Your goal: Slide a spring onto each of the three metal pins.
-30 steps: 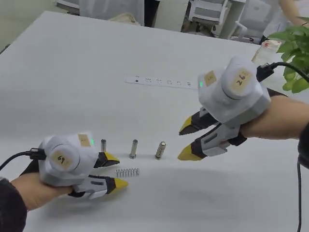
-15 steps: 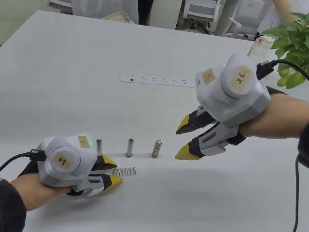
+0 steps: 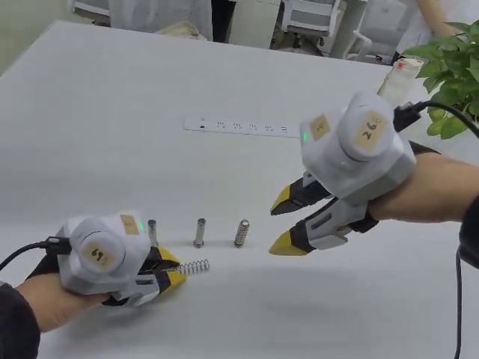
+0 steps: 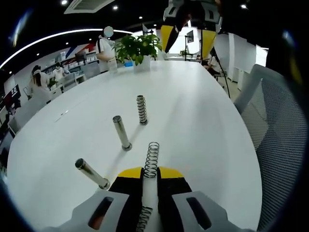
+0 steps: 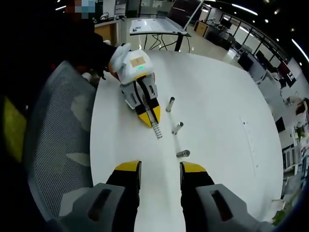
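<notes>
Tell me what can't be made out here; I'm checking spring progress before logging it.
Head view: the back end of the held spring is hidden between the jaws of the left hand-held gripper.
Head view: the foot of the leftmost pin is behind that gripper's body.
Right gripper view: the sprung pin is too small to show its coils.
Left gripper view: the right hand-held gripper is cut off by the top edge.

Long white table [image 3: 112, 112], power strip [image 3: 241, 126], potted plant [image 3: 451, 63], mesh chair [image 4: 277, 125], ceiling spotlights [image 4: 115, 7].
</notes>
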